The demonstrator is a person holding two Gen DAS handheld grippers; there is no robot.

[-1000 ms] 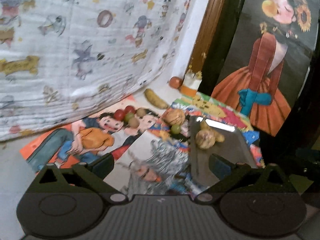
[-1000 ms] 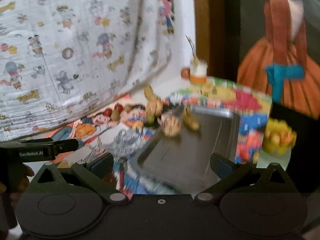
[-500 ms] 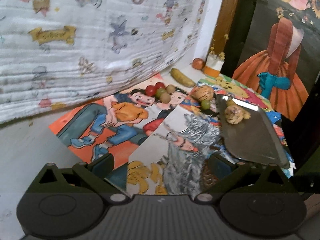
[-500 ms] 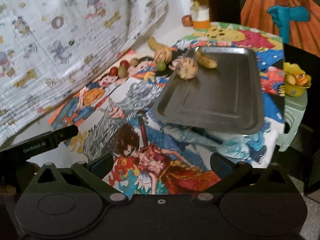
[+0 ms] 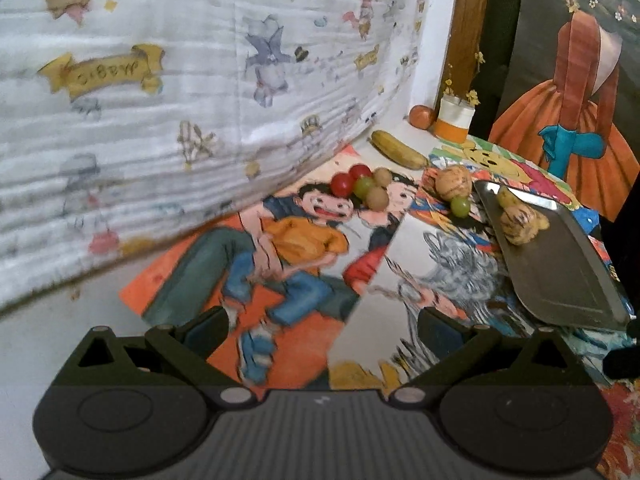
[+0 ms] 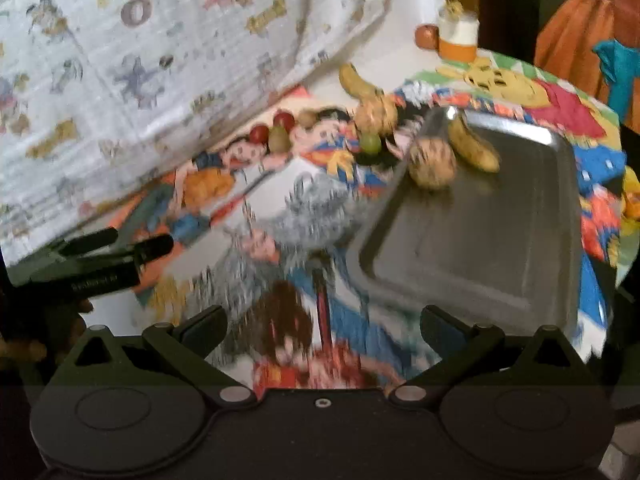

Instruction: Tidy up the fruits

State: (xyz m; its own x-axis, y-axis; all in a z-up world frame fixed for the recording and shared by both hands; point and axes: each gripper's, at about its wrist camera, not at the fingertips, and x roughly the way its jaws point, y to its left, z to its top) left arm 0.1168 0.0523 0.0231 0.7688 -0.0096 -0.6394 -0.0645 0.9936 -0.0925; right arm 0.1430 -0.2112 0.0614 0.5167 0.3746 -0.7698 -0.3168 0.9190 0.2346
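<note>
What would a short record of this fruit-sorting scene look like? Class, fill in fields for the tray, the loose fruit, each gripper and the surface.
tray: metal tray, holding a banana and a round netted fruit at its far end
loose fruit: another banana, a second netted fruit, a cluster of small red, green and brown fruits
left gripper: open, empty
right gripper: open, empty
surface: cartoon posters

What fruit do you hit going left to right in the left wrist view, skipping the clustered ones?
Red tomato → banana → striped melon → second striped melon, on the metal tray.
</note>
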